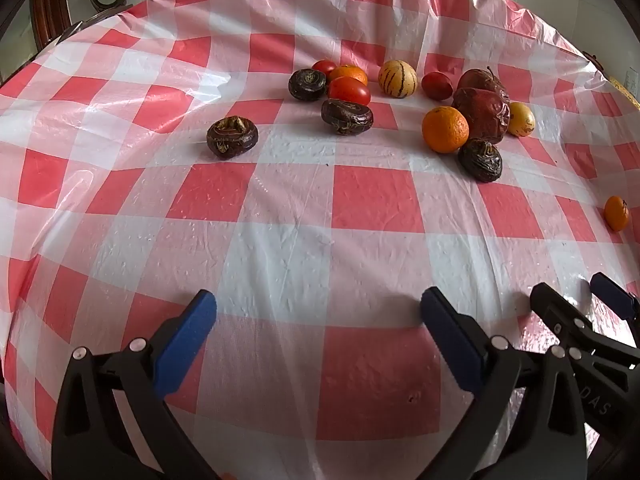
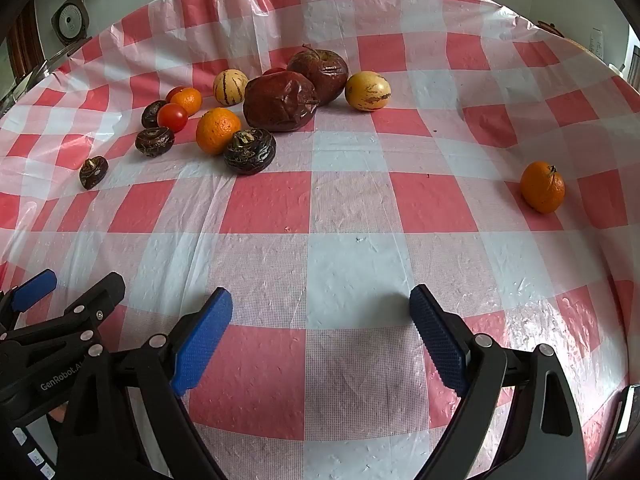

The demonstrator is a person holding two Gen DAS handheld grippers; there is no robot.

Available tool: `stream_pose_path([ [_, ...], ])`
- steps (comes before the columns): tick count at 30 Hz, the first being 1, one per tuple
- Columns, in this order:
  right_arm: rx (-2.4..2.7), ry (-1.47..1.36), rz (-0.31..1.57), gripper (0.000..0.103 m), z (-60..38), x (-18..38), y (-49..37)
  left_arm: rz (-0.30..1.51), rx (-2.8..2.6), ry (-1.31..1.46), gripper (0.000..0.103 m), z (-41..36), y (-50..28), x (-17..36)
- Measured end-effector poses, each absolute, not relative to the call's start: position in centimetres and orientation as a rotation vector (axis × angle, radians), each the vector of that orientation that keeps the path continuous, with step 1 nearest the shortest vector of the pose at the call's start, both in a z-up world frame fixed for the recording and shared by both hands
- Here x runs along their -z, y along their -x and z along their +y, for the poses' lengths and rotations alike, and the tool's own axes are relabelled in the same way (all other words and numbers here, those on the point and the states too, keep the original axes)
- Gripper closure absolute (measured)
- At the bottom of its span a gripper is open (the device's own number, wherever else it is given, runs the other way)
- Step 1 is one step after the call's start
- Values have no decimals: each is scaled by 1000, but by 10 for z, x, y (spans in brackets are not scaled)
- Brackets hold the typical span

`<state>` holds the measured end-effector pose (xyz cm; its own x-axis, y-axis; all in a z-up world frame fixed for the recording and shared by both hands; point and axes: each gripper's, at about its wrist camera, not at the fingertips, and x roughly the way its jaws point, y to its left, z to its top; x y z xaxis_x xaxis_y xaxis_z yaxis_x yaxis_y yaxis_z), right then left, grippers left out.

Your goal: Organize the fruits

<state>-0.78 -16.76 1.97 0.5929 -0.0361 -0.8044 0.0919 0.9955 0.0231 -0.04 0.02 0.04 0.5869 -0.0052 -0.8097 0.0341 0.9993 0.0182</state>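
**A:** so what are the claws doing? Holding anything?

**B:** nope. The left gripper (image 1: 318,308) with its black arms and blue ribbed pads has its jaws spread wide, nothing between them, just hanging over the red-and-white checked plastic tablecloth (image 1: 304,248). Same for the right gripper (image 2: 321,306): wide apart, empty, touching nothing. They're side by side, each one peeks into the other's camera at the bottom corner.

**A:** and the fruit?

**B:** all further out on the cloth, well apart from both claws. Main bunch: two wrinkled dark-red apples (image 2: 280,102) touching each other, a round orange mandarin (image 2: 217,130) just beside them, with a dark brown knobbly water chestnut (image 2: 250,151) right against it. Two pale yellow striped melon-like fruits (image 2: 230,86) flank the apples, one each side. To the left there's a shiny red cherry tomato (image 2: 172,117), another small orange and more chestnuts, one chestnut (image 1: 232,136) off on its own.

**A:** strays?

**B:** one lone stemmed mandarin (image 2: 542,187) way off right.
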Motion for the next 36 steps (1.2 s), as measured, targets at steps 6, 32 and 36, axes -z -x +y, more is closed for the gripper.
stream_pose_path([
  [6,74,-66,942,15,-168,-19,8,949,22,-35,1,1,2,0],
  [32,74,-66,942,15,-168,-19,8,955,21,-37,1,0,0,0],
  [36,74,-66,942,15,-168,-19,8,955,21,-37,1,0,0,0],
])
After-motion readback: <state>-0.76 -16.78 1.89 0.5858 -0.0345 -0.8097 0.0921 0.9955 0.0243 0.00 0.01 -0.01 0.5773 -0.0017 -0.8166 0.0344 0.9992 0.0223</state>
